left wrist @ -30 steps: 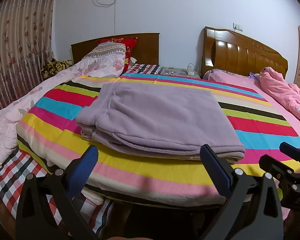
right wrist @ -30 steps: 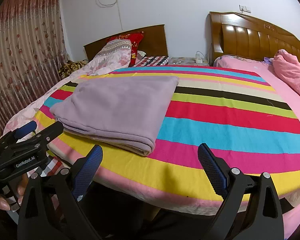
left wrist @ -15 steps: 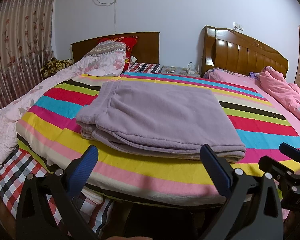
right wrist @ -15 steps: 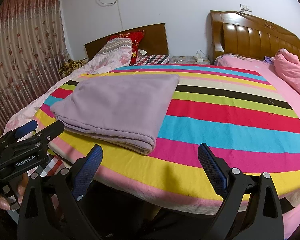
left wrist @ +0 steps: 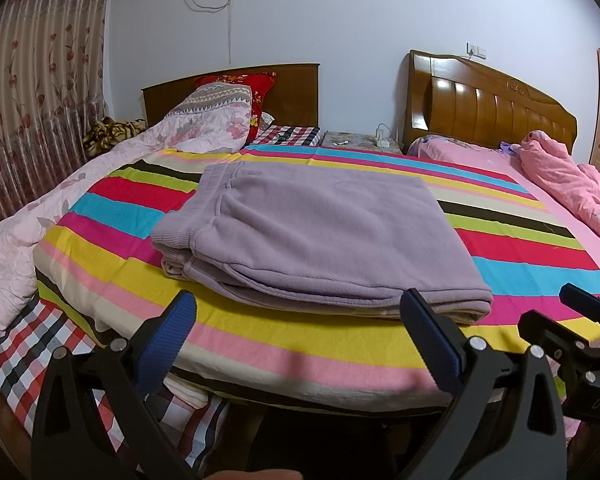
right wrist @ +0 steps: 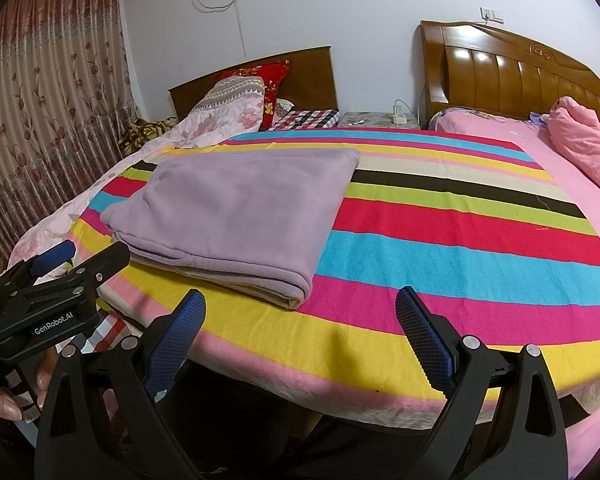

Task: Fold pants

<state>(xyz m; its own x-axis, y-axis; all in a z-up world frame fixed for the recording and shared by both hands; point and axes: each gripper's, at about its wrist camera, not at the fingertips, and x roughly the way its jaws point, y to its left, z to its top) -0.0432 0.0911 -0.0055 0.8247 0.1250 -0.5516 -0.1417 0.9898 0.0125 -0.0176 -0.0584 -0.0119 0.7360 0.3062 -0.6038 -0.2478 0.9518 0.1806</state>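
From my left wrist camera, my left gripper (left wrist: 300,320) hangs off the near edge of the bed with its blue-padded fingers (left wrist: 168,336) spread wide and nothing between them. The lilac pants (left wrist: 320,236) lie folded into a thick rectangle on the striped blanket (left wrist: 300,344), a little way in from the blanket's near edge. Their ribbed waistband end (left wrist: 176,236) points to the left of this view, and the layers are stacked with the lower ones peeking out along the near side. My fingertips are short of the cloth and do not touch it. At the right edge of this view my right gripper (left wrist: 580,320) shows from the side, level with the bed's edge. Past the blanket a floral quilt (left wrist: 28,232) is heaped on the left, and a crumpled pink duvet (left wrist: 560,184) lies on the pink bed to the right.

From my right wrist camera, my right gripper (right wrist: 300,320) also stands wide apart and empty, held off the blanket's (right wrist: 460,248) near edge. The pants (right wrist: 236,216) sit to the left of my fingers, their near right corner just ahead of my left pad (right wrist: 176,340) but apart from it. My left gripper (right wrist: 60,272) juts in from the left, beside the pants' near left corner, with my left hand (right wrist: 4,396) gripping its handle below. A patterned curtain (right wrist: 40,120) hangs along the left wall.
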